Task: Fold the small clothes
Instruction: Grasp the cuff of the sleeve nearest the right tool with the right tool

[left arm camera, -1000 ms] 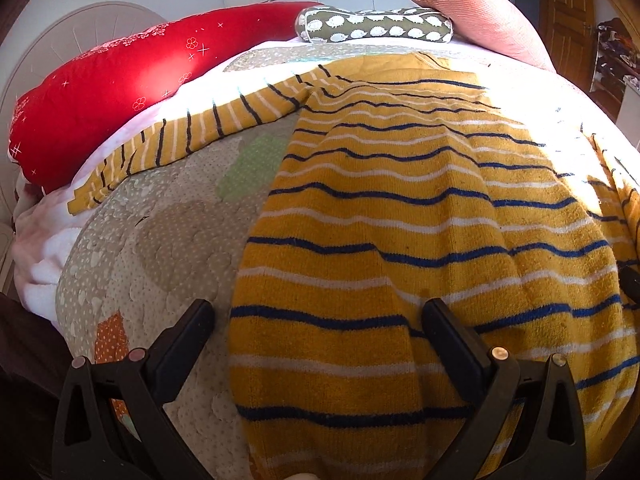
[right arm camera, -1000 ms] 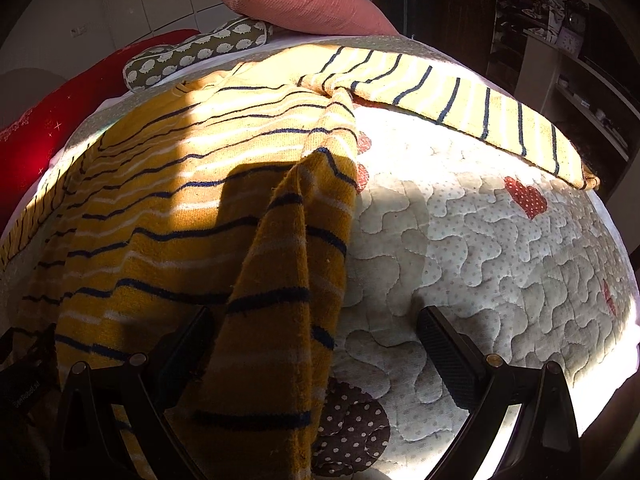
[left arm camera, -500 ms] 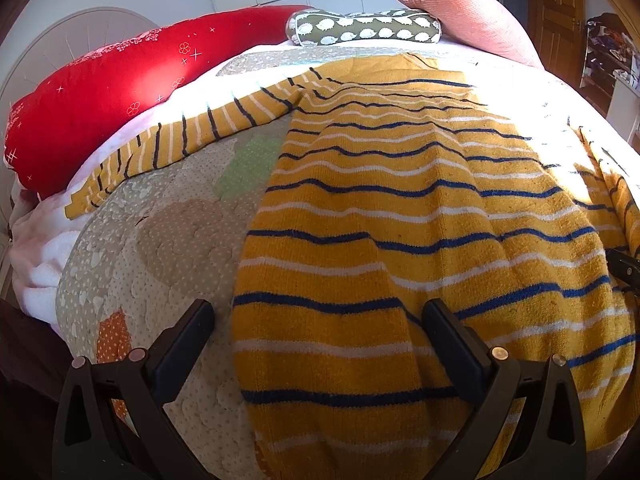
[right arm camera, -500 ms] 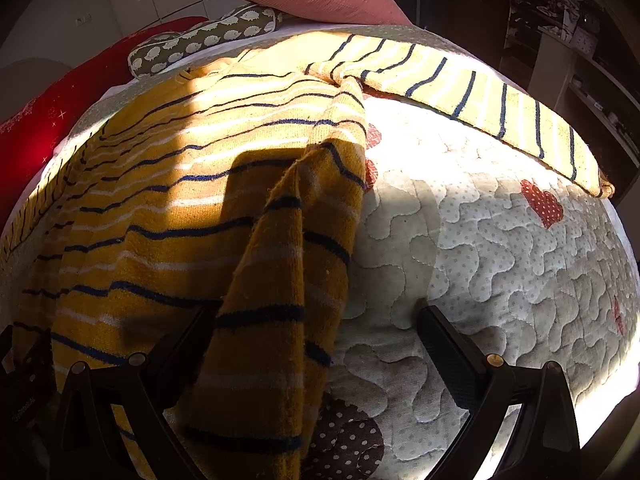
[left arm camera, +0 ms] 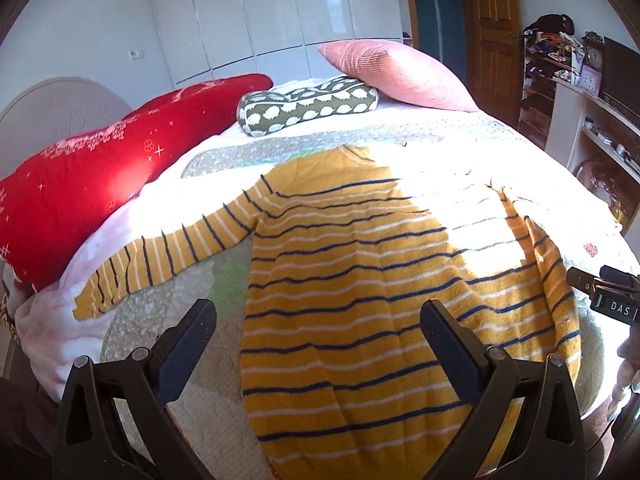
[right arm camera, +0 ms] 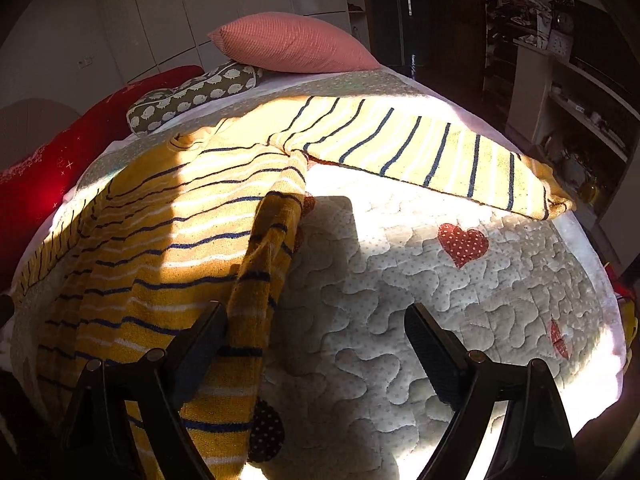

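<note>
- We are looking at the sweater lying face-down or face-up (we cannot tell which) on the quilt, its long axis running away from us, collar toward the pillows and hem nearest the fingers.
- Starting at the left, the left sleeve is stretching out sideways, away from the body and toward the red bolster, well to the left of our left gripper.
- We are holding the left gripper with its fingers wide apart and nothing between them; the left finger is hanging over bare quilt, the right finger over the striped body, so the sweater's left side edge is running straight up between the two.
- Moving right, our right gripper is also spread open and gripping nothing.
- Its left finger is sitting right beside a raised ridge where the sweater's right side edge is standing up in a fold; whether they are touching, we cannot tell. Its right finger is over bare quilt.
- Farthest right, the right sleeve is lying flat, angled out across the quilt, well beyond the fingers.
- We are judging that the right gripper is the nearer one to a graspable edge, since that ridge is rising toward its left finger, while the left gripper would need to come down onto a flat edge.
</note>
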Demonstrator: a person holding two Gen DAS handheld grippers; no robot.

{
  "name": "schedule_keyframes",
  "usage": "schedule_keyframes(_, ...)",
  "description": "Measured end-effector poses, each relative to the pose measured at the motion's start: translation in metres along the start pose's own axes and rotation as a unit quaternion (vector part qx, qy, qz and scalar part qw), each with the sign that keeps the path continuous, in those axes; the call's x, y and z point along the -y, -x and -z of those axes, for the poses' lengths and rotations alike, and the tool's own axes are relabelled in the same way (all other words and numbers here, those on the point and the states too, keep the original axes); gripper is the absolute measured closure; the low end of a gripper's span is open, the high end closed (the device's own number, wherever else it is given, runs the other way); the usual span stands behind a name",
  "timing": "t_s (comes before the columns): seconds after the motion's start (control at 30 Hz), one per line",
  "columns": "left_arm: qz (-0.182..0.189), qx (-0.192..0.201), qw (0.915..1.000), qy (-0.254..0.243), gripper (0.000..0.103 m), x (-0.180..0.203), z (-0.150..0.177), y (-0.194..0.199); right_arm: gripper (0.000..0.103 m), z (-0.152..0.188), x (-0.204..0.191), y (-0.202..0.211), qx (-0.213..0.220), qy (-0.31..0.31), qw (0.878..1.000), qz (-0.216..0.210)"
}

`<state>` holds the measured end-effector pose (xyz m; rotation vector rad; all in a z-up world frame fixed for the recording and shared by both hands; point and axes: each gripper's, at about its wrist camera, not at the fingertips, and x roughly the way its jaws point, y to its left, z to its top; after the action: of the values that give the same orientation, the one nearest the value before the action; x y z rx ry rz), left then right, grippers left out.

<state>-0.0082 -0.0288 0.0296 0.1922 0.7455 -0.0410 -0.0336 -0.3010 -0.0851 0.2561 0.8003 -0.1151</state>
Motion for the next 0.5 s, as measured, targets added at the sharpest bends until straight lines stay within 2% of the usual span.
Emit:
schedule_keyframes(0.1, 0.019, 0.001, 0.9996, -0.019, 0.001, 0.022, -0.018, -0.003, 0.013, -0.002, 0.027, 0.009, 0.006, -0.029, 1.000, -0.001)
schedule_keyframes(0.23, 0.083, -0.017, 0.9960, -0.026, 0.001, 0.054, -0.036, -0.011, 0.015, -0.001, 0.069, 0.017, 0.007, -0.071, 0.997, -0.003)
schedule_keyframes(0.5, 0.202, -0.021, 0.9769, -0.065, 0.001, 0.147, -0.074, -0.020, 0.017, -0.002, 0.168, 0.027, 0.014, -0.182, 0.983, 0.006)
